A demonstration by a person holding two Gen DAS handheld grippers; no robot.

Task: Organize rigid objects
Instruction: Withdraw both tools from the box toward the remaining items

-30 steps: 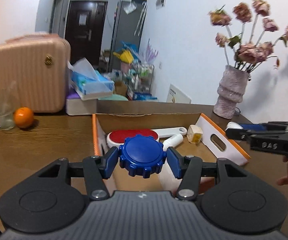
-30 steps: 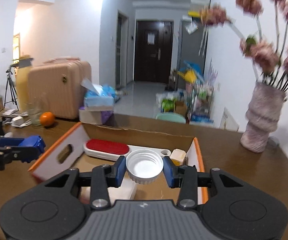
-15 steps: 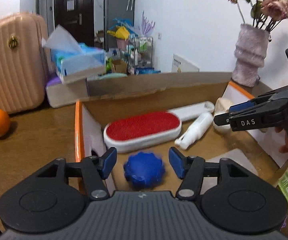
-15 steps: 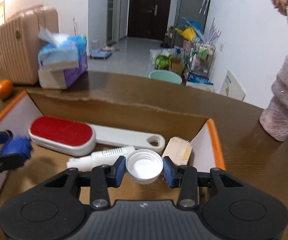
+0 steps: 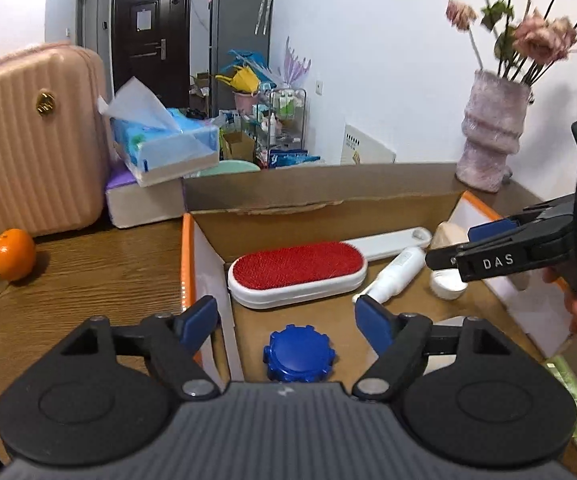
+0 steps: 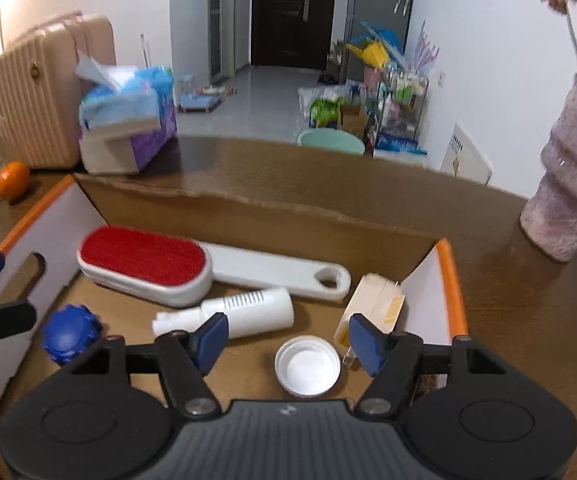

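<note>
A: Start at the tools. How do the two stand?

B: The left gripper (image 5: 286, 316) has just been opening — its blue pads are spread wide, with the blue knob cap (image 5: 298, 354) lying loose on the cardboard box (image 5: 320, 204) floor between them, touched by neither. The right gripper (image 6: 288, 338) has been opening too; the white bottle cap (image 6: 307, 365) sits mouth-up just below its parted pads, free of them.

A: So both caps are in the box?

B: Yes. Blue at the near left corner, white at the near right, beside a small cream box (image 6: 372, 308) that may be a plug — hard to tell.

A: What else lies inside?

B: A red lint brush (image 6: 144, 266) with its white handle running to the right along the far side, and a white spray bottle (image 6: 244, 312) lying in front of it, long axis left to right.

A: What does the coming move turn on?

B: I'd judge both drops done. Each cap sits directly under its own gripper, so each hand must lift clear straight up and back. A green bottle (image 5: 572, 400) outside the box at the right lies nearer the right hand.
</note>
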